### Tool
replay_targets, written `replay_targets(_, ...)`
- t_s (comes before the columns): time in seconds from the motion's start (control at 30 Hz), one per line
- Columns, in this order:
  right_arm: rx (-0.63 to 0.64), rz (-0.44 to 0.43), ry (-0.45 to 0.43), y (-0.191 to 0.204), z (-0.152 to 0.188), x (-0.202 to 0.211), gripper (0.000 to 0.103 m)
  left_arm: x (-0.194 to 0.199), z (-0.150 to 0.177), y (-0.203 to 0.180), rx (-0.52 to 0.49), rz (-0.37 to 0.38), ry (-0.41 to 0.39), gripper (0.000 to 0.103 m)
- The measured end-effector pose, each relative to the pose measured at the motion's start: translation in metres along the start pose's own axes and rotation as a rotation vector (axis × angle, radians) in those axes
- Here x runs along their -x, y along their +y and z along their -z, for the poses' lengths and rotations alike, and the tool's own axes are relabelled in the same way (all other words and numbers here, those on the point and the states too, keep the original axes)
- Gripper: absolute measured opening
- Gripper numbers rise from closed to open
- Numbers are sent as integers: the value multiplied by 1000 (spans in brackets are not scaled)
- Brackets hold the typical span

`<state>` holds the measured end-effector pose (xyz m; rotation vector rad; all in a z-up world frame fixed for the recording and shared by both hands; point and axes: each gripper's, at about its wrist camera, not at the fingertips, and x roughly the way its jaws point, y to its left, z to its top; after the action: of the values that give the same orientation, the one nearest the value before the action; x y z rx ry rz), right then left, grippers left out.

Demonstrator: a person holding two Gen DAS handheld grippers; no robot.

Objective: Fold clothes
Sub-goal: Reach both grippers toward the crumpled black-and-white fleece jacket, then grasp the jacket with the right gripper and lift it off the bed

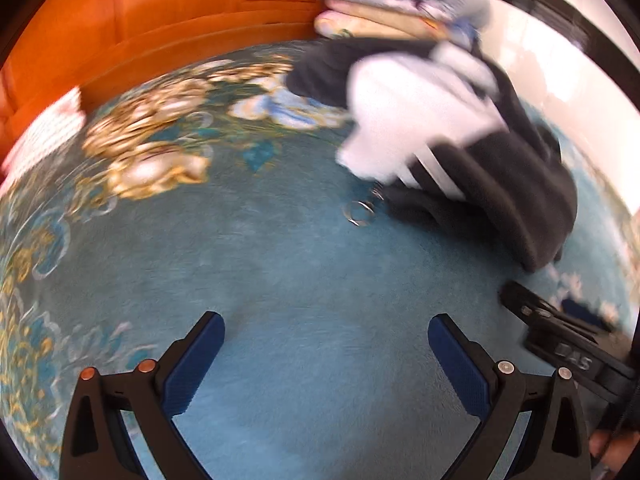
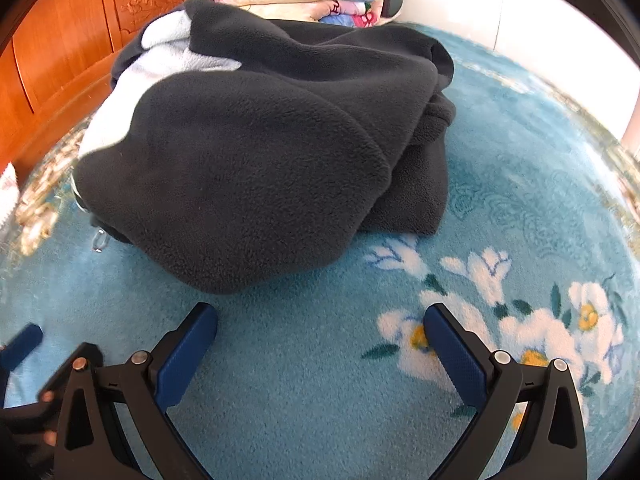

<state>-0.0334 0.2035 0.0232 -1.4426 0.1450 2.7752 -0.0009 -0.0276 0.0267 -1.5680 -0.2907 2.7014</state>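
Both the left gripper and right gripper are held empty, jaws spread wide, just short of the bundled dark fleece garment, apparently released as folded on the blue carpet.

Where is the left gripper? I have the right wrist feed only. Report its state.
Observer: The left gripper is open and holds nothing. It hangs over bare blue carpet, apart from the dark fleece garment.
Operator: Describe the garment's side facing it.
Observer: White stripes run across the dark fabric there, though this picture is blurred.
Operator: Check the carpet along that edge.
Observer: A small metal ring lies on the carpet right by the garment's edge. It may be a zipper pull; I cannot tell whether it is attached.
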Motion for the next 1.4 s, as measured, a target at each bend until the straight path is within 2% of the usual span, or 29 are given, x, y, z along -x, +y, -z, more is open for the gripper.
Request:
replay_targets(0.03, -38, -35, -12, -3, 0, 6, 103, 10, -6, 6, 29, 8, -15, 103)
replay_targets(0.1, -85, -90, -118, -4, -3, 32, 103, 31, -18, 16, 87, 26, -46, 103)
replay_targets(0.17, -47, -91, -228, 8, -19, 54, 103, 48, -23, 16, 148, 44, -83, 103)
replay_targets(0.27, -14, -231, -292, 5, -55, 70, 103, 71, -25, 13, 251, 95, -116, 103)
replay_targets(0.37, 49, -295, -174, 14, -90, 57, 103, 75, -8, -1, 332, 176, -107, 103)
replay_targets(0.4, 85, -286, -144, 23, -100, 52, 103, 74, -2, -6, 315, 191, -124, 103)
replay_targets(0.47, 168, -248, -111, 43, -119, 46, 103, 72, 2, -15, 233, 187, -144, 103)
replay_targets(0.53, 265, -199, -113, 59, -134, 38, 103, 72, 0, -17, 185, 145, -168, 103)
replay_targets(0.57, 304, -177, -121, 68, -137, 34, 103, 72, 0, -17, 167, 129, -179, 103)
replay_targets(0.63, 329, -108, -112, 89, -144, 20, 103, 74, 0, -11, 188, 143, -197, 103)
replay_targets(0.7, 310, -89, -63, 97, -149, 3, 95, 73, 0, -4, 210, 151, -200, 103)
replay_targets(0.73, 303, -79, -37, 100, -149, -9, 78, 73, 1, 0, 218, 148, -200, 103)
replay_targets(0.77, 309, -50, 4, 99, -151, -21, 57, 72, 1, 3, 226, 144, -200, 103)
replay_targets(0.83, 319, -11, 48, 104, -151, -35, 53, 71, 1, 9, 241, 142, -198, 103)
replay_targets(0.9, 331, 38, 18, 105, -156, -34, 40, 68, 1, 14, 257, 147, -193, 103)
replay_targets(0.97, 283, 69, -42, 100, -169, -20, 19, 66, 0, 17, 264, 149, -187, 103)
replay_targets(1.03, 235, 118, -116, 94, -180, -2, 15, 64, 0, 19, 266, 148, -181, 103)
replay_targets(1.13, 290, 191, -152, 91, -193, 13, 12, 63, -1, 20, 265, 162, -177, 103)
replay_targets(1.3, 322, 219, -278, 71, -188, 76, 10, 72, -1, 16, 235, 184, -180, 103)
replay_targets(1.4, 323, 220, -342, 71, -188, 124, 9, 87, 2, 13, 213, 209, -183, 103)
